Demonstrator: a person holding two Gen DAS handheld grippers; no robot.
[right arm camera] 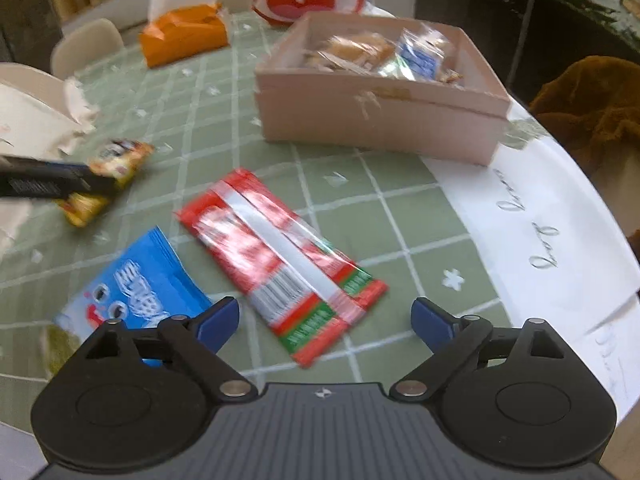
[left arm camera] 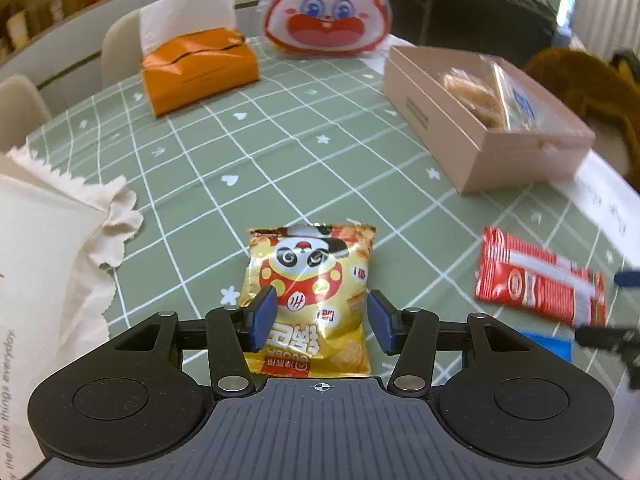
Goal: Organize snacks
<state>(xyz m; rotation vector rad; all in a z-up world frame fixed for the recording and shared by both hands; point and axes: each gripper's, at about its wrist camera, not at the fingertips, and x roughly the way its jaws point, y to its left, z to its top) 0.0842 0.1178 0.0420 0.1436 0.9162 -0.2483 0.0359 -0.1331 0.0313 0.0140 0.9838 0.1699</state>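
The left gripper (left arm camera: 322,318) has its jaws spread around the yellow snack bag (left arm camera: 310,300), one blue pad at each side edge of the bag, the right one showing a sliver of gap; the bag lies flat on the green checked tablecloth (left arm camera: 280,152). The right gripper (right arm camera: 325,320) stands wide open with nothing gripped; the near end of the red packet (right arm camera: 280,264) lies on the cloth just ahead of and between its jaws. Just beside its left jaw sits a blue snack bag (right arm camera: 140,284), partly under the finger. Farther ahead of the right jaws, a pink box (right arm camera: 376,120) holds clear-wrapped snacks (right arm camera: 360,52). Beyond the left jaws, further back, are an orange tissue pack (left arm camera: 200,68) and a rabbit-faced bag (left arm camera: 328,12). A cream cloth (left arm camera: 52,232) lies left of the left jaws.
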